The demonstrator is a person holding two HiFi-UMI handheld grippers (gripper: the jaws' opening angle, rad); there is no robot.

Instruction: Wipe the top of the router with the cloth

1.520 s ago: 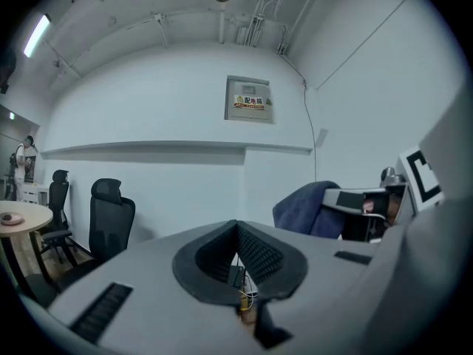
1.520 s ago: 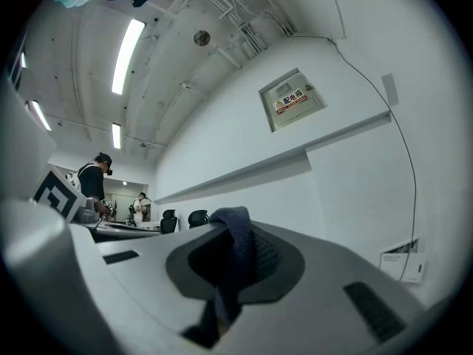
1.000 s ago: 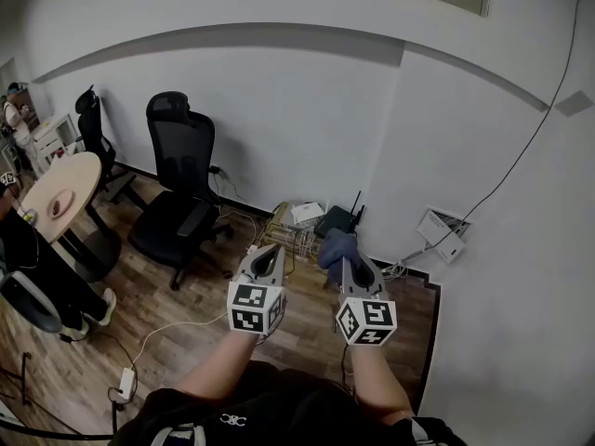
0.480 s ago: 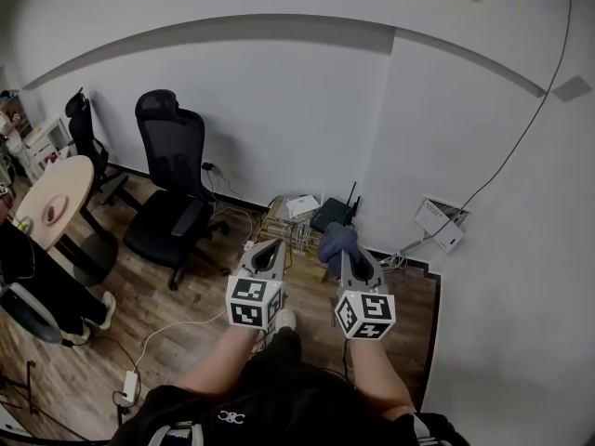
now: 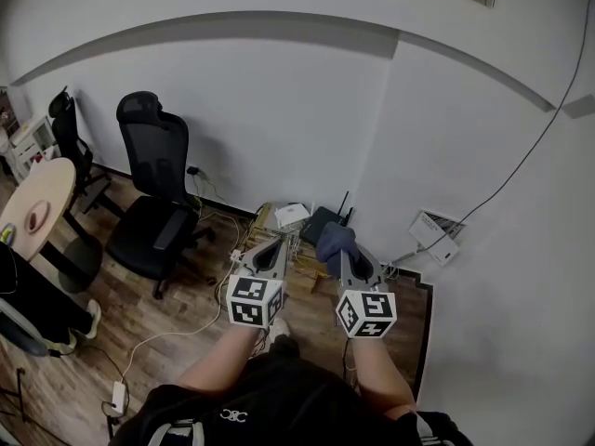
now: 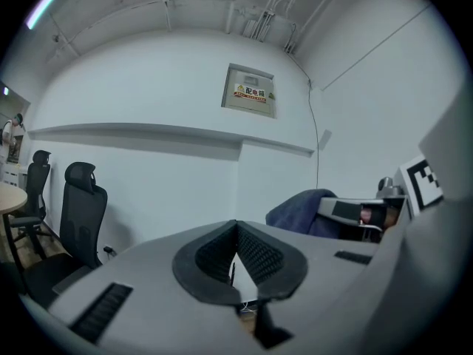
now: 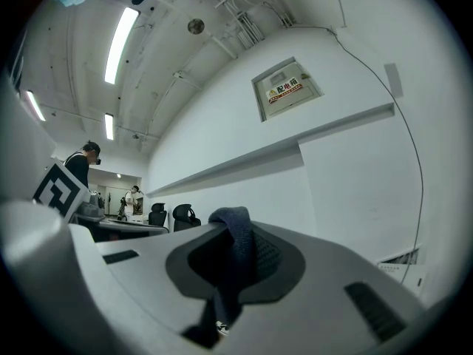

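Note:
A black router [image 5: 322,223] with upright antennas sits on the floor by the wall corner, beyond both grippers. My right gripper [image 5: 346,256] is shut on a dark blue cloth [image 5: 335,243], which bunches over its tip; the right gripper view shows the cloth [image 7: 235,254] pinched between the jaws. My left gripper [image 5: 267,255] is held beside it, level with it, its jaws closed together with nothing in them [image 6: 236,254]. Both grippers hover above the floor, short of the router.
A white box [image 5: 291,214] and tangled cables [image 5: 299,249] lie beside the router. A black office chair [image 5: 149,203] stands at the left, a round table [image 5: 33,214] further left. A white wall box [image 5: 433,232] hangs low at right. Wood floor [image 5: 158,314] lies below.
The view has shifted right and closer to the wall corner; chair and table slid left. Both grippers keep their pose, the right still holding the cloth.

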